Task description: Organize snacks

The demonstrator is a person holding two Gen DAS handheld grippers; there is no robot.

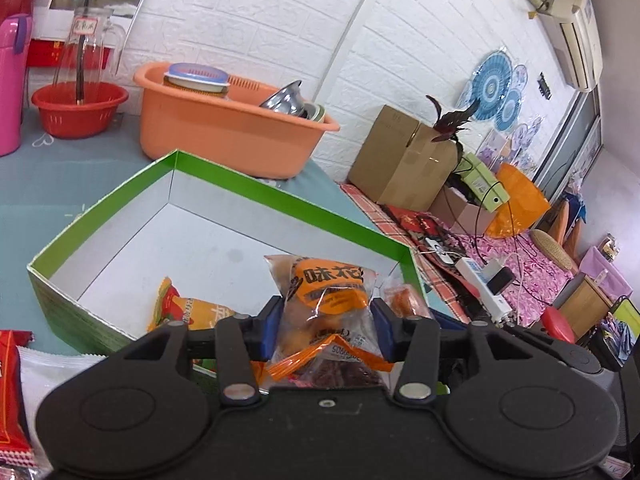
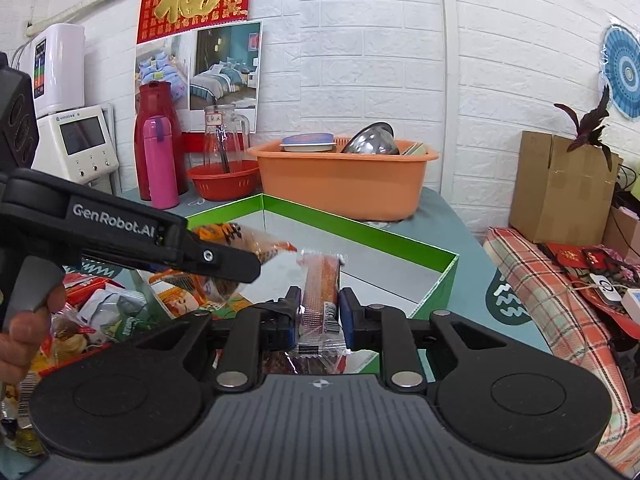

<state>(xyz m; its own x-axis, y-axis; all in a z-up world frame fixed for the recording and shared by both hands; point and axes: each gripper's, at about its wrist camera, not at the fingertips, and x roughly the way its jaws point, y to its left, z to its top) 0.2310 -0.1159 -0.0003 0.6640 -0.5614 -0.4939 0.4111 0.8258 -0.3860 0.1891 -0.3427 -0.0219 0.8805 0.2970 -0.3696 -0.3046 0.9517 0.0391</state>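
The left gripper (image 1: 326,326) has its jaws spread wide around an orange snack bag (image 1: 328,292), pads barely touching its sides, above the near corner of the green box (image 1: 280,196). The right gripper (image 2: 319,316) lightly pinches a long snack bar (image 2: 321,280) whose long axis points ahead into the box. Both are over the near rim; most of the white floor toward the far corner lies open.
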